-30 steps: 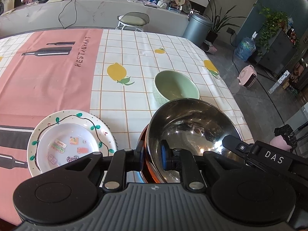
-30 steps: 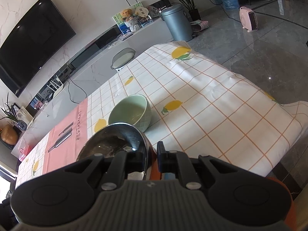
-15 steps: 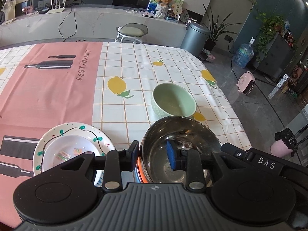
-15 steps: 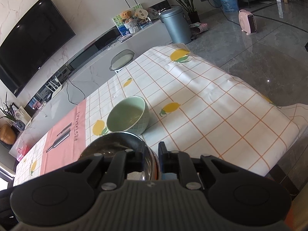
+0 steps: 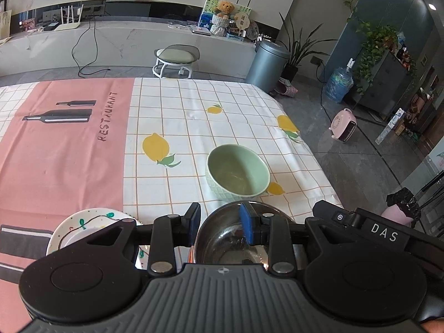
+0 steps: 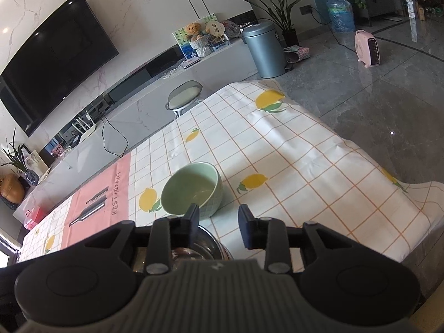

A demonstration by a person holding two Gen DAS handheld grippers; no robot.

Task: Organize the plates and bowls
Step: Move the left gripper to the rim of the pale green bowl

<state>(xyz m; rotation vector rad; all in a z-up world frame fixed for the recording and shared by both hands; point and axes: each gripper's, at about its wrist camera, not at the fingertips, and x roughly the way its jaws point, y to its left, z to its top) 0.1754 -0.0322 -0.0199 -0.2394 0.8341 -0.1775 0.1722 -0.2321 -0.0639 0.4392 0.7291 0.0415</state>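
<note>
A steel bowl (image 5: pixel 227 241) sits near the table's front edge with an orange dish under it. My left gripper (image 5: pixel 220 223) is open, its jaws astride the bowl's left rim without touching it. My right gripper (image 6: pixel 219 223) is open above the steel bowl (image 6: pixel 205 249), which is mostly hidden beneath it. A green bowl (image 5: pixel 237 173) stands just beyond, also in the right wrist view (image 6: pixel 191 191). A white plate with a leaf border (image 5: pixel 83 227) holding a smaller white dish lies at the left, partly hidden.
The table wears a checked lemon cloth (image 5: pixel 194 116) with a pink panel (image 5: pixel 61 144) at the left. Its right edge drops to the floor (image 6: pixel 374 105). A stool (image 5: pixel 176 58) stands beyond the far edge.
Both grippers opened and let go of the steel bowl's rim, then drew back toward me. The steel bowl now rests low at the front edge.
</note>
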